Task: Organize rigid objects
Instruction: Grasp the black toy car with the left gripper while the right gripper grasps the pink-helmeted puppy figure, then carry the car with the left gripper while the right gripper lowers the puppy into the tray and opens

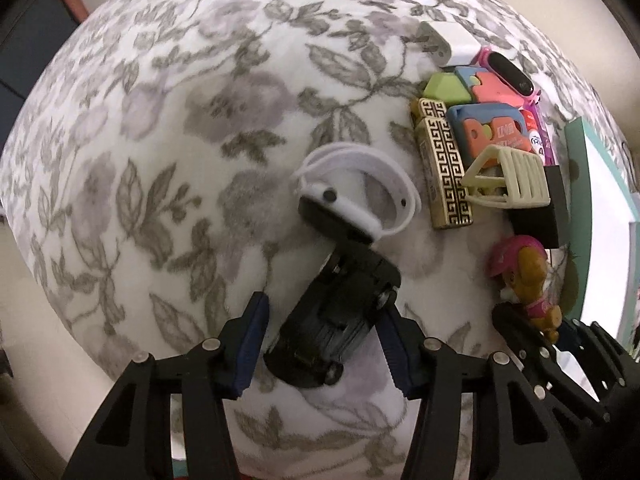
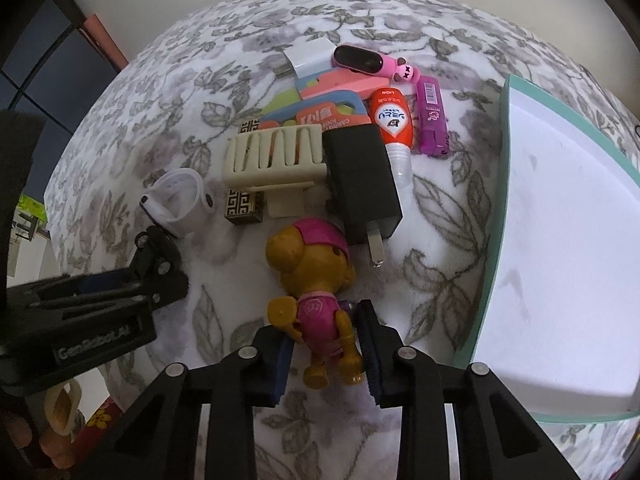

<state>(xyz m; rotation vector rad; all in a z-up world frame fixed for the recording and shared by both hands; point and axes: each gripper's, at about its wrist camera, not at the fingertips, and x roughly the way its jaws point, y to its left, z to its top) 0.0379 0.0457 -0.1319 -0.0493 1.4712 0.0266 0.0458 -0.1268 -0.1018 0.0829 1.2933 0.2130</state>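
Showing "LION" — red tube (image 2: 391, 124)

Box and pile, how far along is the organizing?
Done: nothing visible; the box shows bare white inside. In hand: the right gripper grips the toy dog, the left gripper clasps a black clamp. Left: the watch, charger, tube and the rest of the pile lie on the cloth.
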